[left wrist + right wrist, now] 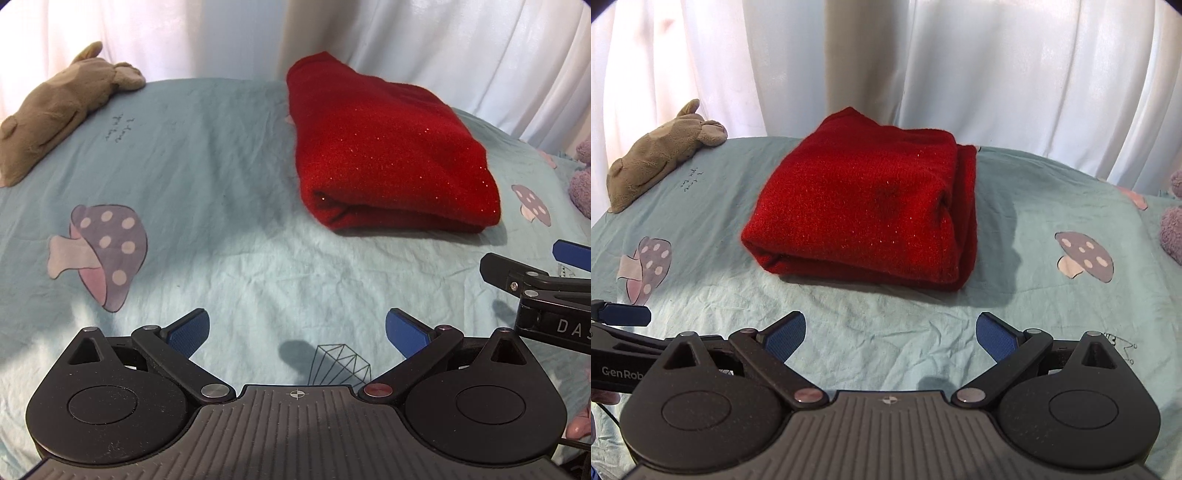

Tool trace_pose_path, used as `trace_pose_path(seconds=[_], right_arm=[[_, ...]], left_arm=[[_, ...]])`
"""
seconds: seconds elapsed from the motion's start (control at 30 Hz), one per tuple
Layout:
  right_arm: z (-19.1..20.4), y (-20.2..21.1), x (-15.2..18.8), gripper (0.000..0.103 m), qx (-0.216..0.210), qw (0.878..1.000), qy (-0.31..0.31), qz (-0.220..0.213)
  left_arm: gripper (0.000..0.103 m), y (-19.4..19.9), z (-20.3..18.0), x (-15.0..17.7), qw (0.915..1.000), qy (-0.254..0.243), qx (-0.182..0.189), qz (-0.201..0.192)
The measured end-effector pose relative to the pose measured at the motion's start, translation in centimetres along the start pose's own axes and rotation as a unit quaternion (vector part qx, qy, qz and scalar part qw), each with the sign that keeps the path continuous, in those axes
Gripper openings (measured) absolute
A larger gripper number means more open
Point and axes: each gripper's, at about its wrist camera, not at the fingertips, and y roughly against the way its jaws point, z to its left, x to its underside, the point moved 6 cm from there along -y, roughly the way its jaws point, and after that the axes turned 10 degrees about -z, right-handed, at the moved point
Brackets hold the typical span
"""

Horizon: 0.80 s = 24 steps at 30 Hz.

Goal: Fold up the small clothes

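At the bottom of each frame, the left gripper [297,334] and right gripper [891,336] hover spread wide, grasping nothing. Mid-frame on the mushroom-print sheet [1034,314] lies the folded red sweater [864,218], long axis running away toward the white curtain [997,74]. A grey plush toy [661,155] lies upper left.

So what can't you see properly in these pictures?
- Purple fluffy thing: cut off by the right edge in both views.
- Small writing on the sheet: too small to read.
- Inside the folded red sweater: hidden by its top layer.
- Right gripper: mostly cut off in the left view.
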Motion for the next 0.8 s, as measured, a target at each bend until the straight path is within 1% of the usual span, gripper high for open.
trace_pose_path(seconds=[0.1,0.2,0.3,0.37,0.43,0.53,0.8], right_arm=[[0.5,0.6,-0.6,0.099,0.023,0.999,0.027,-0.018],[0.9,0.9,-0.8,0.099,0.028,0.999,0.043,-0.012],[1.0,0.9,-0.9,0.099,0.013,1.0,0.021,0.007],[1.0,1.0,-0.9,0.099,0.002,1.0,0.001,0.02],[0.7,0.9,-1.1,0.099,-0.004,0.999,-0.017,0.03],[0.4,0.8,-1.3,0.099,-0.001,0.999,-0.032,0.04],[-0.2,0.4,-1.1,0.099,0.015,0.998,-0.03,0.054]], left_arm=[[0.103,0.4,0.4,-0.2,1.0,0.003,-0.006,-0.005],[0.103,0.6,0.5,-0.4,1.0,0.003,-0.006,-0.005],[0.103,0.8,0.4,-0.8,0.9999,-0.002,-0.013,-0.006],[0.103,1.1,0.4,-1.1,0.9999,-0.002,-0.01,-0.012],[0.103,1.2,0.4,-1.2,0.9999,0.002,-0.004,-0.011],[0.103,1.4,0.3,-1.3,0.9999,0.004,-0.001,-0.013],[0.103,0.7,-0.3,-1.2,1.0,-0.002,-0.004,-0.004]])
